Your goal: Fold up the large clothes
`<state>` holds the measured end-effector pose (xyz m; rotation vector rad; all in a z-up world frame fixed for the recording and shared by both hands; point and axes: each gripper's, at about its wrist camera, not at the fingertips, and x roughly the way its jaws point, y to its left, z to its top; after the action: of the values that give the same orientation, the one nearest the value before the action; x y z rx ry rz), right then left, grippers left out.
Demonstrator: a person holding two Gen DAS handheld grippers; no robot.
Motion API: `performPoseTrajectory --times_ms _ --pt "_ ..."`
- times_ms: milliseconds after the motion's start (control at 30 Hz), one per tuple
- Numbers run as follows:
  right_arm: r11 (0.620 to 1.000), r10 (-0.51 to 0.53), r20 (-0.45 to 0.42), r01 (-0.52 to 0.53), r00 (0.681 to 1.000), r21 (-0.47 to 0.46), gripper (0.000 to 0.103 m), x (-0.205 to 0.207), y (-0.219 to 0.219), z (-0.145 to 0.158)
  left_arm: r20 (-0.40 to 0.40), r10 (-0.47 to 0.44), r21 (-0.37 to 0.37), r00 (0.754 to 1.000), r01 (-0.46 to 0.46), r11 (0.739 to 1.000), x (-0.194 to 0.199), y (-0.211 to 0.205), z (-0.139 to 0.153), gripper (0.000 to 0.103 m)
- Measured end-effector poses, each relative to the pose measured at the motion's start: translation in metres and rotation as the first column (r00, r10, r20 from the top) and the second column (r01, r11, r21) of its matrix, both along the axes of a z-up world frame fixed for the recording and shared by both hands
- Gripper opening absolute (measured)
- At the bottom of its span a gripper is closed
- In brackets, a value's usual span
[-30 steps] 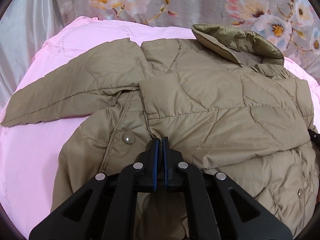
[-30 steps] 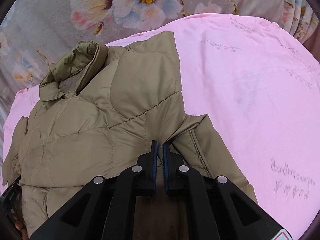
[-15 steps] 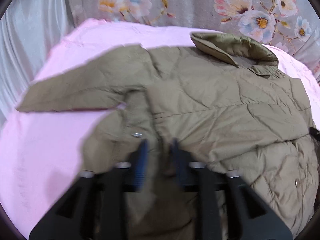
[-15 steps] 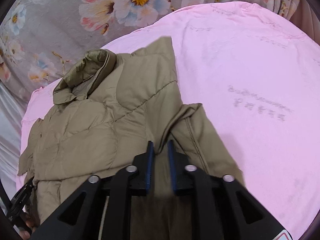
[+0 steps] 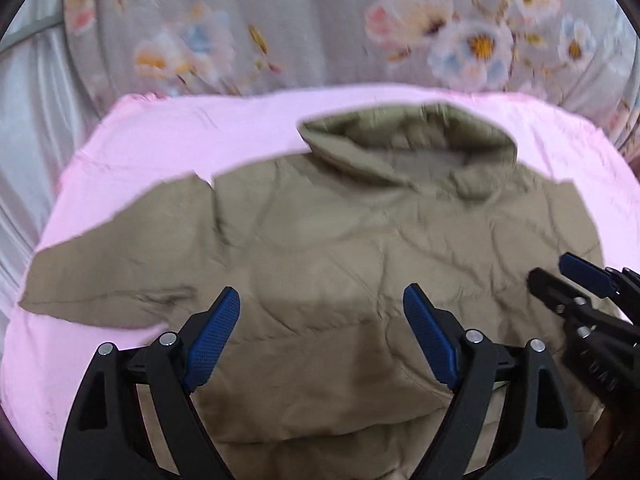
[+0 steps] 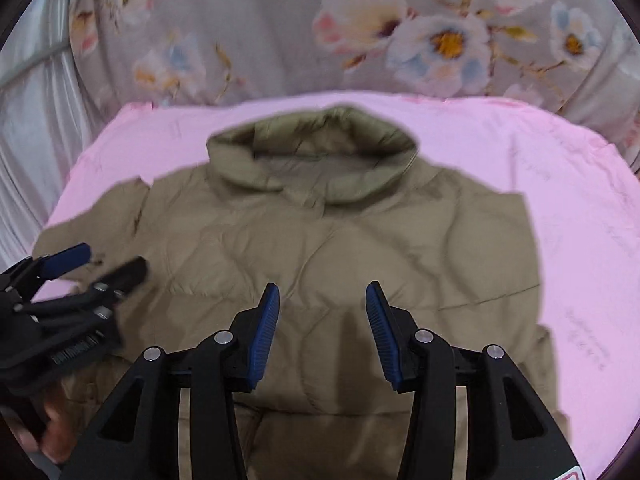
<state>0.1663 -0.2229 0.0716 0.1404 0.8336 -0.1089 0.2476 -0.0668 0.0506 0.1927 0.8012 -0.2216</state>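
Note:
A tan quilted jacket point(image 5: 340, 248) point(image 6: 340, 240) lies flat on a pink sheet, its collar point(image 5: 408, 148) point(image 6: 316, 140) at the far side. One sleeve point(image 5: 112, 272) reaches out to the left; the right sleeve lies folded over the body. My left gripper point(image 5: 322, 304) hovers above the jacket's lower middle, jaws opening wide with nothing between them. My right gripper point(image 6: 322, 300) hovers over the body too, jaws opening and empty. Each gripper shows at the edge of the other's view: the right gripper point(image 5: 560, 272), the left gripper point(image 6: 108, 260). Both views are blurred.
The pink sheet point(image 5: 140, 152) point(image 6: 580, 208) covers the bed around the jacket. A grey floral cloth point(image 5: 320, 32) point(image 6: 280, 32) stands behind it, and a pale curtain point(image 5: 28, 112) hangs at the left. A hand point(image 6: 52, 420) holds the left gripper.
Both grippers let go of the jacket fabric, opened and pulled back and up. The jacket now lies flat with the right sleeve folded in, and each gripper shows in the other's view.

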Motion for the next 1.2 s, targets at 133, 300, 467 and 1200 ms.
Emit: performPoseTrajectory --times_ms 133,300,467,1200 --pt "1.000 -0.015 -0.034 0.016 0.999 0.016 0.046 0.001 0.001 -0.034 -0.024 0.028 0.011 0.999 -0.027 1.000 0.002 0.001 -0.038 0.085" --pt "1.000 -0.027 -0.026 0.027 0.999 0.016 0.046 -0.001 0.001 -0.040 -0.001 0.045 0.056 0.999 -0.045 0.997 -0.002 -0.004 -0.043 0.089" --pt "0.999 -0.031 -0.030 0.030 0.999 -0.011 0.048 0.000 0.002 -0.042 -0.015 0.051 0.051 0.999 -0.050 0.997 0.003 -0.004 -0.045 0.090" --pt "0.998 -0.055 0.034 0.056 0.998 -0.037 0.070 -0.044 0.034 -0.030 -0.255 0.651 -0.318 0.715 -0.698 0.642 0.060 0.421 -0.004 0.094"
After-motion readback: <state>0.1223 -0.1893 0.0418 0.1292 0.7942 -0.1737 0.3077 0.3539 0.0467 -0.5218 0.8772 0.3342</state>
